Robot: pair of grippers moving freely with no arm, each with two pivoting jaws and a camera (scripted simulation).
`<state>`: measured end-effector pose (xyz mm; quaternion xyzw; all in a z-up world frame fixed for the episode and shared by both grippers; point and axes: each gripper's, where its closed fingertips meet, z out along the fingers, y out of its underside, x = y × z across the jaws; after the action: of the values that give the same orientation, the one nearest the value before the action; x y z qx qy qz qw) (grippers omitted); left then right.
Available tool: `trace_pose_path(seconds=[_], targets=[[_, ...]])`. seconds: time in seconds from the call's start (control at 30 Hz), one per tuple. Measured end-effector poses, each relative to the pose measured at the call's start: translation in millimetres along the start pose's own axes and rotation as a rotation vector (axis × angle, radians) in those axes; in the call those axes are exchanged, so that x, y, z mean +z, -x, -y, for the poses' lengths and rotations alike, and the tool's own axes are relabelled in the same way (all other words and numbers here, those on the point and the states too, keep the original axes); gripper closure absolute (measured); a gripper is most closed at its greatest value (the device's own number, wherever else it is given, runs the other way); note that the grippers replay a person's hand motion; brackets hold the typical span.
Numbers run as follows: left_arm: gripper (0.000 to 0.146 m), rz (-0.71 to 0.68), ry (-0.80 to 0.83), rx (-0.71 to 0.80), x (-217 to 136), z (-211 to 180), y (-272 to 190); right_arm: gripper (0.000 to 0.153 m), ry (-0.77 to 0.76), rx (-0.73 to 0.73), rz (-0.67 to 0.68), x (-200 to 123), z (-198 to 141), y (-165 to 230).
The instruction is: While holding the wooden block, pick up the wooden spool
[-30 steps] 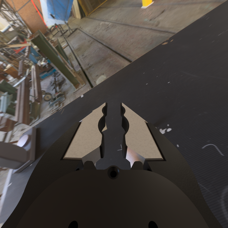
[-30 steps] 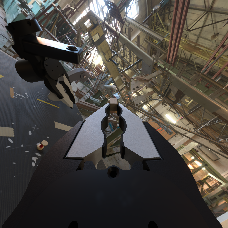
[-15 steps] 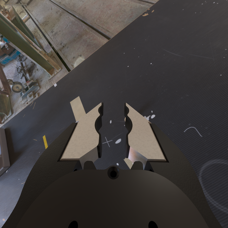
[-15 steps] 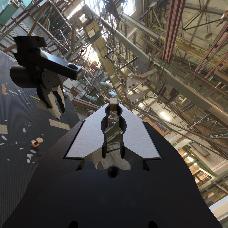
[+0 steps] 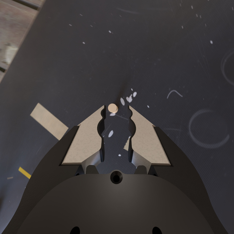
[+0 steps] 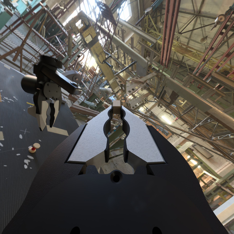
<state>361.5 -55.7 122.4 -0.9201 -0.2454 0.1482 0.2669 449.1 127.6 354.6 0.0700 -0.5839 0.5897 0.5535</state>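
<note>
The wooden spool stands on the dark mat; from above I see its round pale top just beyond my left gripper's fingertips, nearer the left finger. The left gripper is open and empty, well above the mat. In the right wrist view the spool shows its red middle and pale ends, tilted on the mat at lower left, with the left gripper hanging above it, pointing down. My right gripper is shut on the small wooden block at its fingertips, held up in the air.
The dark mat bears white paint flecks, chalk rings, a tan tape strip at left and a yellow mark. The mat's edge and the floor lie at upper left. Hall girders fill the right wrist view.
My left gripper has tilted down and moved over the spool, which now shows between its fingertips, and its jaws have opened wider. The right gripper still holds the block, barely moved.
</note>
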Motion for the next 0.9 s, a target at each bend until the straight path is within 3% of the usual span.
trace_pose_path(seconds=[0.17, 0.3, 0.5, 0.7, 0.9], targets=[[0.109, -0.231, 0.257, 0.089, 30, -25, -8, 0.143, -0.040, 0.043, -0.019, -10, 1, -10], [0.106, -0.206, 0.454, 0.204, 59, -49, 5, 0.143, -0.037, 0.044, -0.036, -15, 0, -15], [0.106, -0.243, 0.590, 0.270, 89, -64, 11, 0.143, -0.078, 0.068, -0.052, -25, 5, -22], [0.123, -0.211, 0.647, 0.341, 92, -62, 11, 0.143, -0.100, 0.086, -0.068, -31, 6, -29], [0.123, 0.028, 0.601, 0.392, 76, -43, 38, 0.143, -0.114, 0.095, -0.081, -36, 7, -33]])
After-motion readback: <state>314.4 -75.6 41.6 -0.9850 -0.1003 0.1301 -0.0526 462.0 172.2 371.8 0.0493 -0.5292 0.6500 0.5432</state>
